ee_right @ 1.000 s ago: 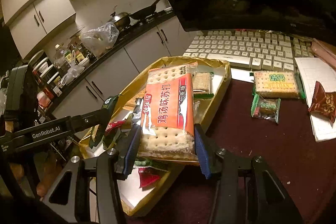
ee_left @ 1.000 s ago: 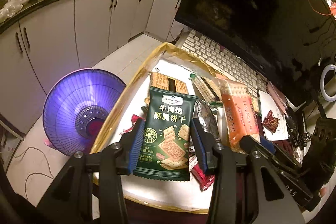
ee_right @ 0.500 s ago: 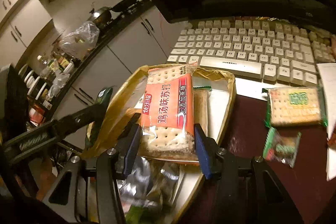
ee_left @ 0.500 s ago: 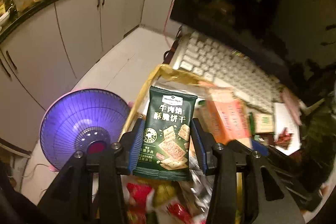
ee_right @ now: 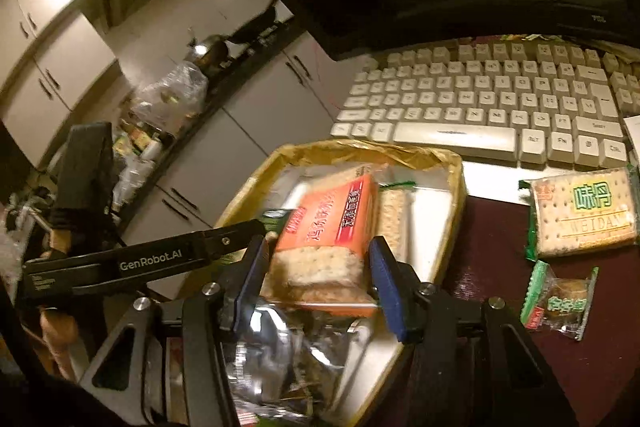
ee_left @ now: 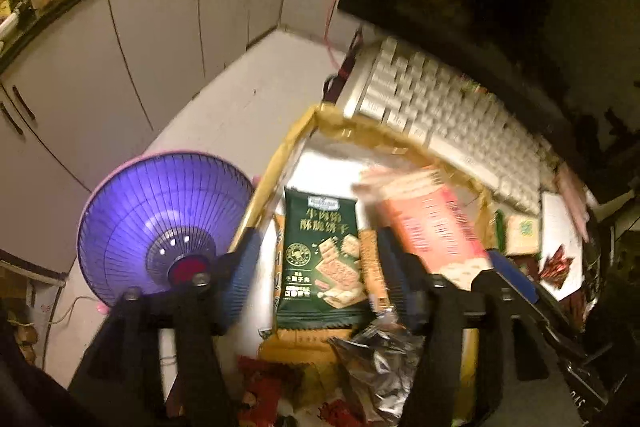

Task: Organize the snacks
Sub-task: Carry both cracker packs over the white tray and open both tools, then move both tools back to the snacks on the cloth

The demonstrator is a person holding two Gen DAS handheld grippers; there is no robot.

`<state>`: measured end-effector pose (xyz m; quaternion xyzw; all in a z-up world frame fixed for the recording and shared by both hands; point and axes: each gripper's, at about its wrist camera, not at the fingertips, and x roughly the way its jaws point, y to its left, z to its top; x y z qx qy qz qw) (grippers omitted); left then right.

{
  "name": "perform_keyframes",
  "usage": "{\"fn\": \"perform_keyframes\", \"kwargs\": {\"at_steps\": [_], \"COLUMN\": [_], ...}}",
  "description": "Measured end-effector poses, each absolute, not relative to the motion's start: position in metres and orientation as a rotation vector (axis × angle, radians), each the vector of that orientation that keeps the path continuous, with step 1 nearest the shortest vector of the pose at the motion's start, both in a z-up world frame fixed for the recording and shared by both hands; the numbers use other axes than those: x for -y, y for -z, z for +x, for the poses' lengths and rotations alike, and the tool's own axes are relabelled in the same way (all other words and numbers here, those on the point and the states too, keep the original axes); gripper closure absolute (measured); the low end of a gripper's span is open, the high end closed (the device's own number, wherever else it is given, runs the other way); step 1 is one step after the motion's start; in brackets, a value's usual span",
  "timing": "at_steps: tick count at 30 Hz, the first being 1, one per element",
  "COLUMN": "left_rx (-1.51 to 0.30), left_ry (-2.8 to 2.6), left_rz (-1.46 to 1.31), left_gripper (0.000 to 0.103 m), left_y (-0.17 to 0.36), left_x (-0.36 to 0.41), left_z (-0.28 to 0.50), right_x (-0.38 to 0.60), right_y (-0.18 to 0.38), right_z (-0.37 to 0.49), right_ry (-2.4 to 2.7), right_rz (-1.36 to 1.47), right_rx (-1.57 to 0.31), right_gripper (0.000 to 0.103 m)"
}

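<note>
Release is the step in hand, seen first from the left wrist: the left gripper (ee_left: 316, 263) has its jaws opening over the tray (ee_left: 276, 171), and the green pack (ee_left: 322, 259) lies between the spread pads with gaps either side, so it looks dropped, not pinched. It rests flat on other snacks in the tray, long axis running away from the camera, printed top toward the keyboard (ee_left: 440, 115). From the right wrist, the right gripper (ee_right: 316, 275) is opening too; the orange pack (ee_right: 332, 227) sits between its pads, blurred, tilted with its far end toward the tray's back wall and leaning right, seemingly slipping free onto the foil bag (ee_right: 280, 355). Next, I judge, both grippers must lift clear, then the right should reach for the loose crackers (ee_right: 584, 211) on the table (ee_right: 500, 251).
</note>
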<state>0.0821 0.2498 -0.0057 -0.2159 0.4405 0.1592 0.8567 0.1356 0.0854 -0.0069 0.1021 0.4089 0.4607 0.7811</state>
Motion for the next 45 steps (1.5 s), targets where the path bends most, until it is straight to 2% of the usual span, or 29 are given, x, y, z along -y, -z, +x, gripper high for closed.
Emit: {"fn": "perform_keyframes", "kwargs": {"at_steps": [2,8,14,26,45], "left_rx": [-0.866,-0.724,-0.678,-0.729,-0.883], "left_ry": [-0.342,-0.375,-0.309,-0.142,-0.06], "left_rz": [-0.449,-0.437,-0.416,-0.356,-0.33], "left_gripper": [0.029,0.026,0.024,0.024,0.024], "left_y": [-0.008,-0.044,-0.06,-0.056,-0.019], "left_x": [-0.245,-0.222,-0.181,-0.098,-0.047], "left_z": [0.071,0.038,0.024,0.049,0.111], "right_x": [-0.081,-0.06,-0.024,0.058,0.113], "right_y": [0.0,-0.023,-0.04,-0.025,0.008], "right_z": [0.132,0.124,0.118,0.156,0.2], "right_ry": [-0.999,-0.965,-0.975,-0.832,-0.674], "right_rz": [0.231,0.256,0.276,0.275,0.383], "right_rx": [-0.851,-0.798,-0.752,-0.83,-0.897], "right_gripper": [0.043,0.039,0.035,0.035,0.039]}}
